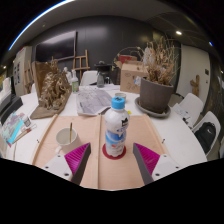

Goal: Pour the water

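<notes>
White bottle (116, 130) with a blue cap and a printed label, its lettering too small to read, no other legible text

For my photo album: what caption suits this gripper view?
Open gripper framing a blue-capped bottle on a wooden board, small cup nearby.

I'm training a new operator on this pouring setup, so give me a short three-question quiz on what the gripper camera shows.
1. True or false: the gripper is shut on the bottle.
2. Which thing stands on the wooden board, ahead of the left finger? A) a clear cup B) a plate C) a kettle
3. Fill in: the bottle's cap is coloured ____.

Key
1. False: the bottle stands upright on the board between the open fingers, with a gap at each side.
2. A, the clear cup.
3. Blue, and it is on the bottle.
</notes>
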A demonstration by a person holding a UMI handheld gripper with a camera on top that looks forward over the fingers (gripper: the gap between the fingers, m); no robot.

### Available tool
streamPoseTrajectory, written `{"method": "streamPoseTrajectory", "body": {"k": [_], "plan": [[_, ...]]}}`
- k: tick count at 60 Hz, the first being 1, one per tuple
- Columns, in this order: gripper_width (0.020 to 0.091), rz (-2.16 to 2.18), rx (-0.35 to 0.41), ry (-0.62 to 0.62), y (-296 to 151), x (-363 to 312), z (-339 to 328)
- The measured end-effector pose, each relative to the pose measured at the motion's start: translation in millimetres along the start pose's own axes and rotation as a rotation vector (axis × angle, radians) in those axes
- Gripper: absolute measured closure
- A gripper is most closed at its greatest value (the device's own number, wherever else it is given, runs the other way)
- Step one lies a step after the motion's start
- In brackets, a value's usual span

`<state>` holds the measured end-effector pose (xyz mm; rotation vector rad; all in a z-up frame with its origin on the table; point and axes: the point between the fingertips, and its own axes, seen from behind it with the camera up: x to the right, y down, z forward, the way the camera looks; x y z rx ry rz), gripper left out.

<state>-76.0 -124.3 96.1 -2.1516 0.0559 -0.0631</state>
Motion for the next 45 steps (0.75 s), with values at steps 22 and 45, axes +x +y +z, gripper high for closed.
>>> {"method": "streamPoseTrajectory", "body": {"k": [22,45], "plan": [[0.0245,-0.049,-0.023,0.071,-4,-62,-200],[0.0249,-0.048,-0.010,0.080,-2,-85,-239]]}}
